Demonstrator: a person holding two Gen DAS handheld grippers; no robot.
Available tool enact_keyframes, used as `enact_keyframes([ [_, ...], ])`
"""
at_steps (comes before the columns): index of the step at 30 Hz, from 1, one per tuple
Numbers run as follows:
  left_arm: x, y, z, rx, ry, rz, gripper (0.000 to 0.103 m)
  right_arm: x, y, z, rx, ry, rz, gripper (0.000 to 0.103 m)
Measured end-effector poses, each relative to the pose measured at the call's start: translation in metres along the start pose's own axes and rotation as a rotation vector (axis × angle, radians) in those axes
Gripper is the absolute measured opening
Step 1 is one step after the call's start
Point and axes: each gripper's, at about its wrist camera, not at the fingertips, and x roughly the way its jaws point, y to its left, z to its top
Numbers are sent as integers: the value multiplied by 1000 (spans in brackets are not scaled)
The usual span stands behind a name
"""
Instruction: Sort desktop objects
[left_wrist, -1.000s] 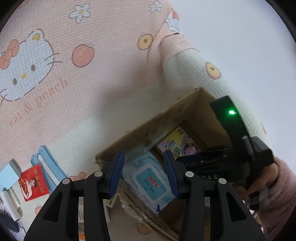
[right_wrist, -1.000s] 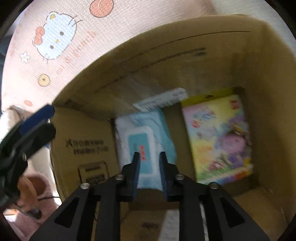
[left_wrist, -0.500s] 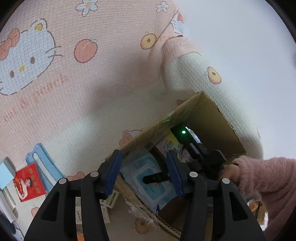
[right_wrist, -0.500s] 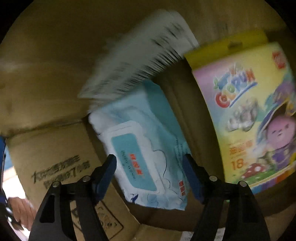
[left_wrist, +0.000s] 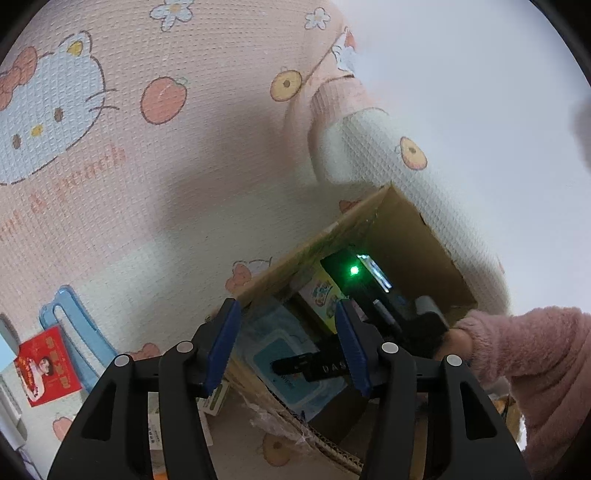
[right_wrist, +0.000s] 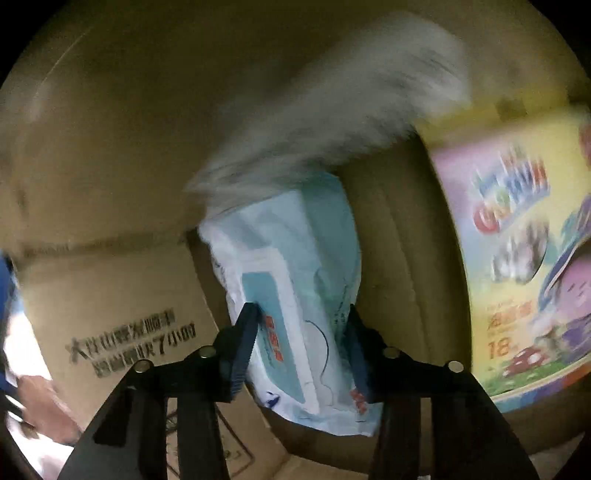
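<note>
Closing right gripper (right_wrist: 301, 347) pinches wipes pack (right_wrist: 291, 295) inside cardboard box (left_wrist: 417, 236) — left gripper (left_wrist: 288, 350) opening, empty, over cartoon-print cloth (left_wrist: 155, 177).

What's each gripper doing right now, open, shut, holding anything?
Left gripper: jaws opening, nothing between them, above the cardboard box.
Right gripper: jaws closing around the wet wipes pack inside the box, pads at its sides.

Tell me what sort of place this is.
Probably a home, perhaps a child's room: a pink cartoon-cat cloth covers the surface, and a cardboard box holds a wet-wipes pack and a children's crayon pack.
</note>
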Motion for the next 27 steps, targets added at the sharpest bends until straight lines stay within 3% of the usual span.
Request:
enact_keyframes([
  [5, -1, -4, -1, 15, 14, -21, 57, -25, 10, -11, -48, -38, 3, 28],
  [9, 9, -3, 4, -19, 76, -38, 57, -31, 5, -16, -46, -2, -16, 25],
  [13, 12, -18, 7, 42, 116, -21, 57, -49, -11, -20, -19, -5, 31, 23],
  [17, 19, -38, 12, 90, 150, -24, 57, -75, -27, -26, -2, -13, -4, 22],
  [23, 58, -69, 18, 114, 247, 72, 57, -121, -73, -45, 84, -52, -95, 21],
  [27, 83, -89, 13, 125, 312, 84, 57, -154, -98, -50, 124, -124, -75, 19],
])
